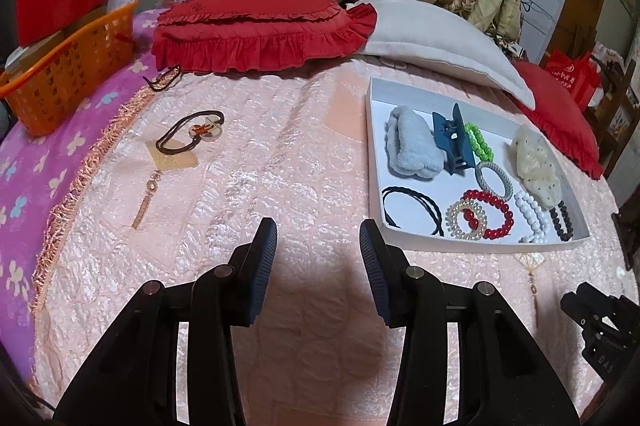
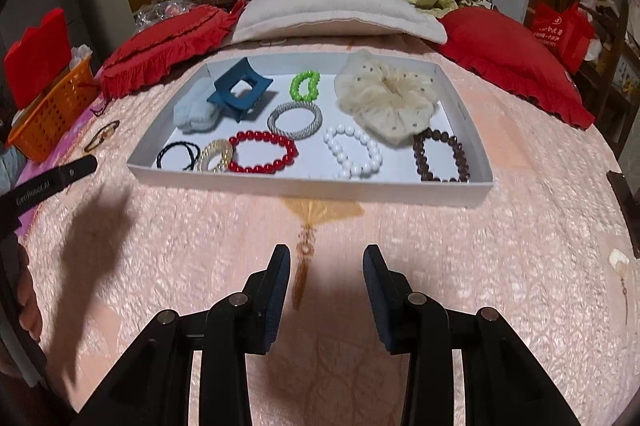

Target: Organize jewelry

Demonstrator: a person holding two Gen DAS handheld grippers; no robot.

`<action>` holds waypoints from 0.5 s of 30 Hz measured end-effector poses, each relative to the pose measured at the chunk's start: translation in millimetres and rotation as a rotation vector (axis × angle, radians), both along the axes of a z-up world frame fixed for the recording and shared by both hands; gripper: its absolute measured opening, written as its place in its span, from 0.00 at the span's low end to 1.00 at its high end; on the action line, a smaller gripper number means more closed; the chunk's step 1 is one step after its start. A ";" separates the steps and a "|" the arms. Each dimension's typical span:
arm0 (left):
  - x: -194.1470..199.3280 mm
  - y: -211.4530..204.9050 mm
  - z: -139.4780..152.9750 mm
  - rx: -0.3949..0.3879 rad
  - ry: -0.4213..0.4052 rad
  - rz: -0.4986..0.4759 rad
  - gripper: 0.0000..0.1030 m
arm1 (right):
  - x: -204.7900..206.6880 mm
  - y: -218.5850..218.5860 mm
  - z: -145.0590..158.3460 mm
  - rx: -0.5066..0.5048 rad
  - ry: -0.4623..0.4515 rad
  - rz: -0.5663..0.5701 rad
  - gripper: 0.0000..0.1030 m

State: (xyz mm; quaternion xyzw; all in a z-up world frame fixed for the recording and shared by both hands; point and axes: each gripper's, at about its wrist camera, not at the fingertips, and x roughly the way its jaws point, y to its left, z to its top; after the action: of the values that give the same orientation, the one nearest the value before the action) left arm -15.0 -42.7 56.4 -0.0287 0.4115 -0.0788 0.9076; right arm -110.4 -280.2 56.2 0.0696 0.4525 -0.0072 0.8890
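On the pink quilted bed, both the left hand-held gripper (image 1: 318, 240) and right hand-held gripper (image 2: 327, 266) hang released, empty. White shallow cardboard tray (image 2: 308, 181) holds the beads; a brown cord necklace with round pendant (image 1: 192, 135) lies near the bed's left edge. Thin cord on soft quilt: pads could snag fabric instead.
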 end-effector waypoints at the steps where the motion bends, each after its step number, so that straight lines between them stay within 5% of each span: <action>1: -1.2 -1.1 -0.1 0.010 -0.004 0.000 0.42 | -1.3 -0.5 -1.4 0.001 0.003 -0.003 0.35; 5: -5.0 -4.3 -0.7 0.035 -0.018 -0.001 0.51 | -5.2 -4.6 -4.3 0.015 0.010 -0.019 0.35; 15: -4.9 -8.0 -2.4 0.046 -0.010 -0.006 0.52 | -5.7 -15.6 -10.0 0.033 0.026 -0.058 0.37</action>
State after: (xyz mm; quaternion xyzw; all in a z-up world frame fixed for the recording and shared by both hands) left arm -19.9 -50.7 54.0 -0.0062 0.4086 -0.0723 0.9098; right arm -116.1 -295.8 46.2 0.0971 0.4617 -0.0266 0.8813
